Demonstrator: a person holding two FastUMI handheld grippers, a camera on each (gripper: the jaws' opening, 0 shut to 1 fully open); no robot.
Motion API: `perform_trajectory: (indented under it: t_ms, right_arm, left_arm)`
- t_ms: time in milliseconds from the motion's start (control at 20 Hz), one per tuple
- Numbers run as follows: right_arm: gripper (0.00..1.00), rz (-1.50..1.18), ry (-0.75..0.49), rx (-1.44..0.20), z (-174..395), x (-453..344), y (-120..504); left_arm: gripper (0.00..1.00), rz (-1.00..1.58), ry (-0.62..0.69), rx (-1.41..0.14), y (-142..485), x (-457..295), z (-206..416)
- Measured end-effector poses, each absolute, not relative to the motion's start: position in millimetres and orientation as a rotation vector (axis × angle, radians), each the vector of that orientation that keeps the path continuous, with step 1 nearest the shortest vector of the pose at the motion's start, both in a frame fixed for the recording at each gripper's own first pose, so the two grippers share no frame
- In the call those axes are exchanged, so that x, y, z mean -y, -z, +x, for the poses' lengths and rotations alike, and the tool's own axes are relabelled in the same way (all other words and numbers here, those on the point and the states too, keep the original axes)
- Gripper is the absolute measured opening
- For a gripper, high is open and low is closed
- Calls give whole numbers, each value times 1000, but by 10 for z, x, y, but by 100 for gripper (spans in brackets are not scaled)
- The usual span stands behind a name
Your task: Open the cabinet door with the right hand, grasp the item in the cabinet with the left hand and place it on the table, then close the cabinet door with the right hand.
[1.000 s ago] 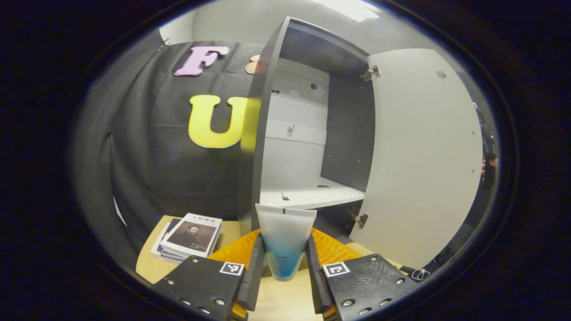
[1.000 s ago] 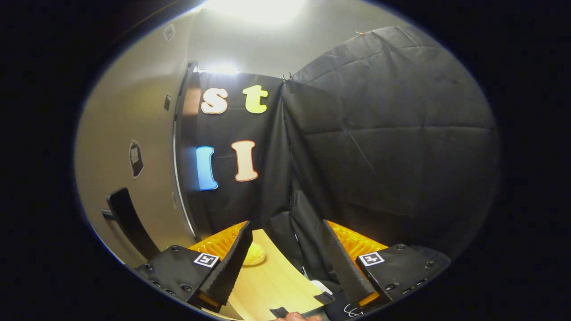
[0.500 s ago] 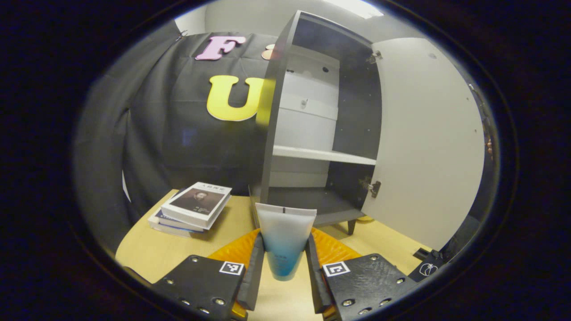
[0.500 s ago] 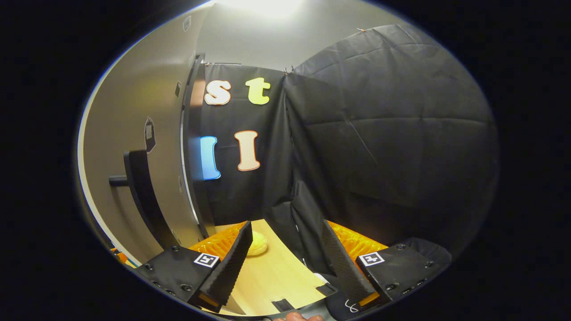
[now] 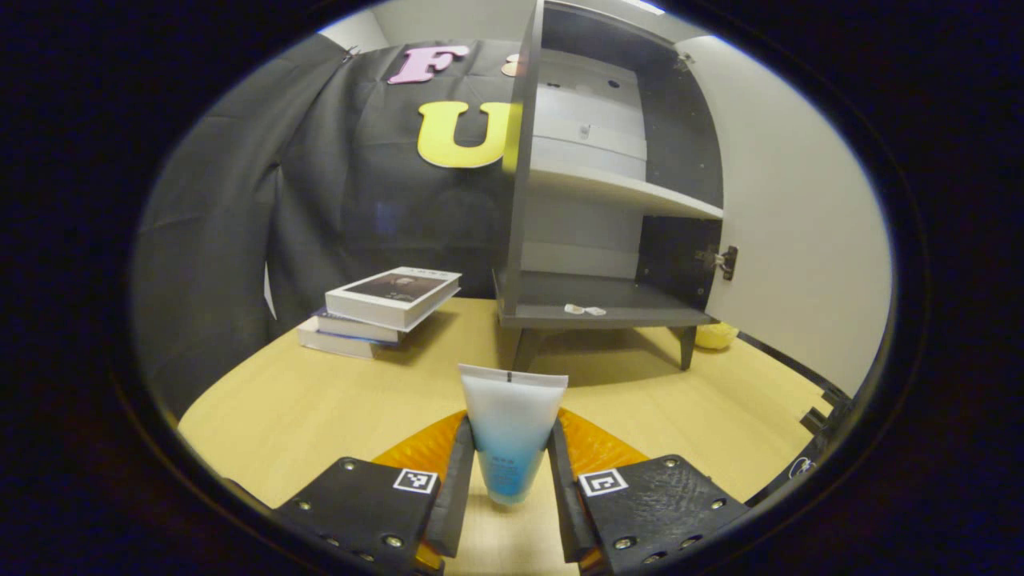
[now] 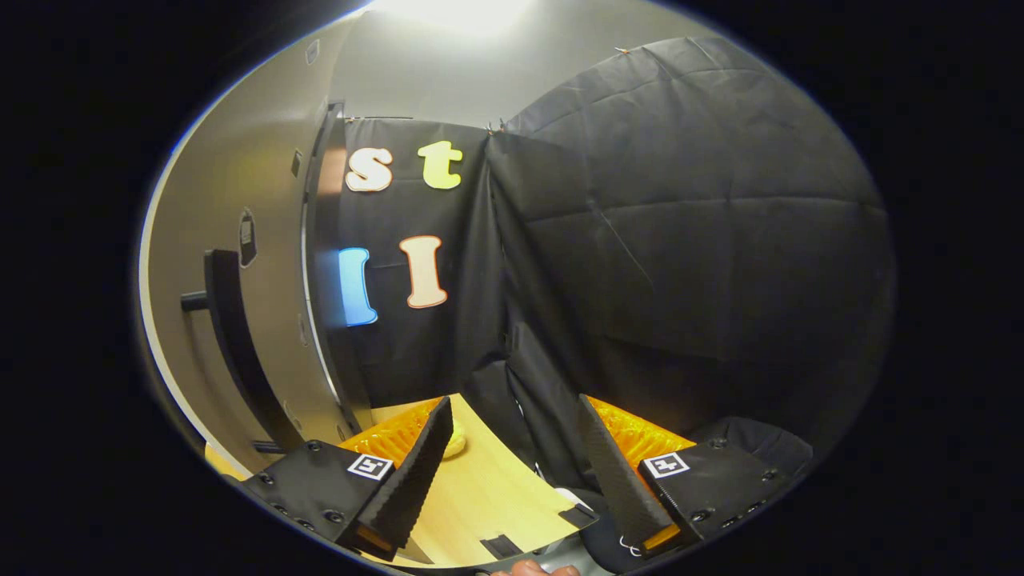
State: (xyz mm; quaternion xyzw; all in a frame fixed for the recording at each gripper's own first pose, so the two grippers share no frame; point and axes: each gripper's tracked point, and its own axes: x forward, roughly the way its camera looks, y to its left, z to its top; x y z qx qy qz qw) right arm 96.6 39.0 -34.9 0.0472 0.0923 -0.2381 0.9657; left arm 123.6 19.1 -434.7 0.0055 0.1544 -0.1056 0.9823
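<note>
— Gripper states first: what does the left gripper view show?

— Its left gripper is clamped on a tube, both fingers pressing its sides. The tube stands crimped end up, pale at the top and blue lower down, above the wooden counter, well in front of the cabinet.

— And the cabinet?

— The cabinet stands on short legs at the far side of the counter, with its door swung wide to the right. Inside, a pale shelf crosses the middle, and a small white scrap lies on the bottom board. A stack of books sits to the left of the cabinet, and something small and yellow rests on the counter beside the cabinet's right leg.

— Now the right gripper view.

— The right gripper has its fingers spread apart, with nothing between them. It hangs over the counter's edge. The door's outer face fills the left side, carrying a dark bar handle; the gripper is near the handle but apart from it. A yellow lump peeks past the left finger.
</note>
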Motion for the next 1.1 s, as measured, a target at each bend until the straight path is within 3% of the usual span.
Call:
perform_trajectory:
  t_ms: [200,350,500,550,650,800,850,1000,1050,1100]
  right_arm:
    - [98,127,496,-189,899,-328,400]
    - [98,151,493,-200,897,-350,432]
    - [98,191,484,-205,935,-376,457]
    - [93,208,483,-206,936,-380,456]
    - [98,240,482,-204,927,-376,472]
    - [98,273,492,-202,921,-345,513]
    - [98,286,491,-204,918,-343,540]
    - [98,295,495,-216,888,-326,615]
    - [98,293,492,-220,870,-334,635]
    - [98,291,491,-222,864,-340,647]
  left_arm:
    - [50,61,226,-309,4518,-161,1115]
    - [46,83,225,-308,4579,-162,1027]
    - [55,68,209,-297,4594,-210,985]
    - [52,64,205,-305,4631,-227,956]
    - [48,53,200,-310,4666,-264,914]
    - [55,58,201,-306,4638,-251,835]
    - [49,68,208,-310,4641,-242,797]
    - [59,81,235,-299,4555,-160,739]
    - [56,78,247,-288,4504,-138,722]
    - [75,71,255,-271,4416,-118,711]
